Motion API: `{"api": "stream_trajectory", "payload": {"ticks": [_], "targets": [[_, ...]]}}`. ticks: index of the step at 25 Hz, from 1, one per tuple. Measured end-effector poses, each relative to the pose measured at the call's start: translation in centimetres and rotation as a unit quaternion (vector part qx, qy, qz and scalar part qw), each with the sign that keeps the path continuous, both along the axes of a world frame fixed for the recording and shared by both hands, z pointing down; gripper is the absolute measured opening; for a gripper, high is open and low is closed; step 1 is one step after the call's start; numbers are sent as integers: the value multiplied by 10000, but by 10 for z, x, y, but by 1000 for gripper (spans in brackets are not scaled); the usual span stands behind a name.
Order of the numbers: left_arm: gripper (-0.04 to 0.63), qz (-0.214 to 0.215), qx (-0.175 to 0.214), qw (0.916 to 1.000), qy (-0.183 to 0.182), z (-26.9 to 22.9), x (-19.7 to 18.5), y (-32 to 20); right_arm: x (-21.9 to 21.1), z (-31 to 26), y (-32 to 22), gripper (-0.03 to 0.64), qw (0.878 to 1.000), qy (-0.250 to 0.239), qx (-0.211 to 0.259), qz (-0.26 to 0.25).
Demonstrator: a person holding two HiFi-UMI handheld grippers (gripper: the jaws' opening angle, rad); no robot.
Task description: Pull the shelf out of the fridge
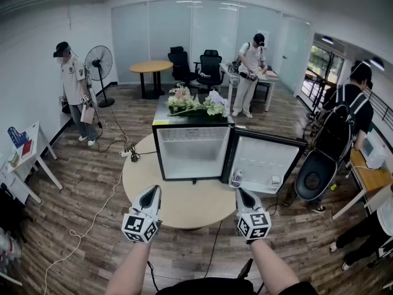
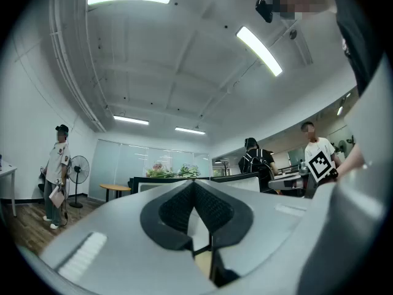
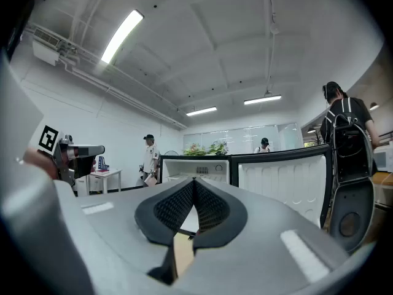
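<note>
Head view: a mini fridge [image 1: 191, 155] is set on a round table [image 1: 178, 209], its door [image 1: 265, 163] swung open; the shelf [image 1: 192, 142] is seated inside, in the upper half. The left gripper [image 1: 151, 192] and right gripper [image 1: 244, 193] are held apart from it. Left gripper view: jaws are pressed together, nothing between. Right gripper view: jaws are likewise together, empty.

flowers [image 1: 198, 103], standing fan [image 1: 99, 61], round wooden table [image 1: 184, 208]
</note>
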State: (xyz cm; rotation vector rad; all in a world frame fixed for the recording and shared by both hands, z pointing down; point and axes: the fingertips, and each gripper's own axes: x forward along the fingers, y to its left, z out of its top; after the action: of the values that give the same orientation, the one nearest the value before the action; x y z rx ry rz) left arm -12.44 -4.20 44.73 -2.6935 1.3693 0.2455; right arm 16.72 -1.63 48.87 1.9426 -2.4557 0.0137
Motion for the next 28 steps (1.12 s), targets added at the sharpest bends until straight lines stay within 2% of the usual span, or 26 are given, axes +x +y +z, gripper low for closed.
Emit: {"api": "stream_trajectory", "payload": {"ticks": [9, 12, 18, 21, 22, 23, 25, 28], "targets": [[0, -20, 16, 10000, -22, 4, 2, 4, 3, 5, 1, 6, 10000, -33, 0, 2], [0, -21, 9, 10000, -20, 3, 4, 5, 2, 2, 2, 8, 9997, -171, 41, -171], [0, -61, -19, 10000, -39, 7, 7, 4, 1, 7, 1, 8, 9997, -39, 48, -246], [0, -70, -23, 10000, -40, 6, 8, 5, -7, 9, -3, 21, 9988, 156, 41, -460], [0, -73, -24, 10000, -36, 6, 8, 5, -13, 11, -7, 384, 9979, 303, -22, -564], [0, -78, -25, 10000, -31, 6, 8, 5, -19, 14, -11, 573, 9968, 459, -89, -654], [0, -79, -35, 10000, -35, 7, 10, 4, -27, 15, -14, 584, 9947, 690, -130, -755], [0, -77, -35, 9999, -63, 8, 15, 7, -28, 15, -13, 584, 9945, 727, -78, -756]]}}
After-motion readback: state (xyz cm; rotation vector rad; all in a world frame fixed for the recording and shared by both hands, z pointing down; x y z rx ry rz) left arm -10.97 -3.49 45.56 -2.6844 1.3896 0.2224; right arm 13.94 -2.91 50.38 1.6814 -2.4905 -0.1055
